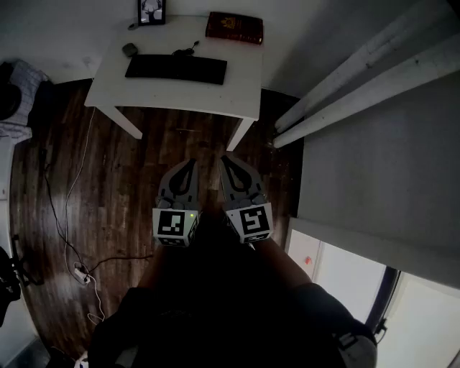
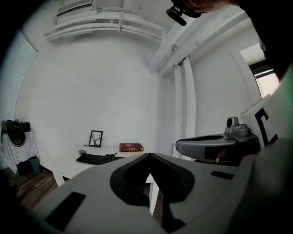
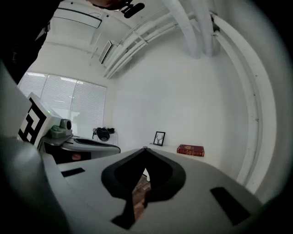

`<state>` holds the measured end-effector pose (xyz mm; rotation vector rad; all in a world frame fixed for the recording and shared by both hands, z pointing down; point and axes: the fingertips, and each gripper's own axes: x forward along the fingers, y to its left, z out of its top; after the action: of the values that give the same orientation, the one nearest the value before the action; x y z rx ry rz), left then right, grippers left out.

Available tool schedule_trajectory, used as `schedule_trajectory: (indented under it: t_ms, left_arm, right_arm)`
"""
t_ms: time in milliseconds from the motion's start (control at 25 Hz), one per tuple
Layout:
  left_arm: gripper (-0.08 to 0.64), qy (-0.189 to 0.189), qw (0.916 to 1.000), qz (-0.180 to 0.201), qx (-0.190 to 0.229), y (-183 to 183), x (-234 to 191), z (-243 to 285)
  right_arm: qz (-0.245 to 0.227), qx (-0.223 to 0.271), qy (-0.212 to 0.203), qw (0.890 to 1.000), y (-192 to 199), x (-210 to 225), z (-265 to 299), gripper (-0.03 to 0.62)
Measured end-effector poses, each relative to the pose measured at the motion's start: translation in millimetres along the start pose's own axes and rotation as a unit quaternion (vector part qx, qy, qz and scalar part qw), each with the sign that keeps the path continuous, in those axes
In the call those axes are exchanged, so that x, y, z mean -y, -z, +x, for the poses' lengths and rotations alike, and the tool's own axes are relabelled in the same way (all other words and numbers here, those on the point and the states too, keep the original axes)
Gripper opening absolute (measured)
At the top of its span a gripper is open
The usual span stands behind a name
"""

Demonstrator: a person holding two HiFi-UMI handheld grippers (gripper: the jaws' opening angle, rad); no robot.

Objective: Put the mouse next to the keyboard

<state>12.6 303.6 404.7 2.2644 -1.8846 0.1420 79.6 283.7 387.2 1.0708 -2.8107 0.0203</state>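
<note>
A small grey mouse lies on the white table, just beyond the left end of the black keyboard. In the left gripper view the keyboard and the mouse show far ahead. My left gripper and right gripper hang side by side over the wooden floor, well short of the table. Both are shut with nothing between their jaws. The left gripper and the right gripper each show their tips meeting.
A red book and a framed picture stand at the table's far edge. Cables and a power strip lie on the dark wooden floor to the left. White pipes and a wall run along the right.
</note>
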Motion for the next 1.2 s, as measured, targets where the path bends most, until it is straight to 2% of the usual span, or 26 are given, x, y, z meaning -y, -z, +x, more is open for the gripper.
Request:
schedule_trajectory:
  t_ms: [240,400,600,1000,1200]
  left_arm:
    - [0.003,0.002,1.0000,-0.003,0.008,-1,-20,-2]
    - [0.003,-0.006,0.9999,-0.006,-0.015,9,-40,-13]
    - [0.003,-0.030,0.9994,-0.020,0.000,11,-77,-22]
    - [0.003,-0.032,0.9987,-0.033,-0.022,29,-164,-53]
    - [0.003,-0.028,0.9986,-0.034,-0.030,32,-197,-64]
  right_arm:
    - [-0.017,0.008,-0.010,1.000,-2,-15,19,0.020]
    - [-0.013,0.002,-0.021,1.000,-2,-33,34,0.020]
    - [-0.017,-0.013,-0.040,0.999,6,-58,59,0.021]
    - [-0.021,-0.034,-0.071,0.997,2,-138,124,0.021]
    - [-0.027,-0.038,-0.076,0.996,9,-160,149,0.021]
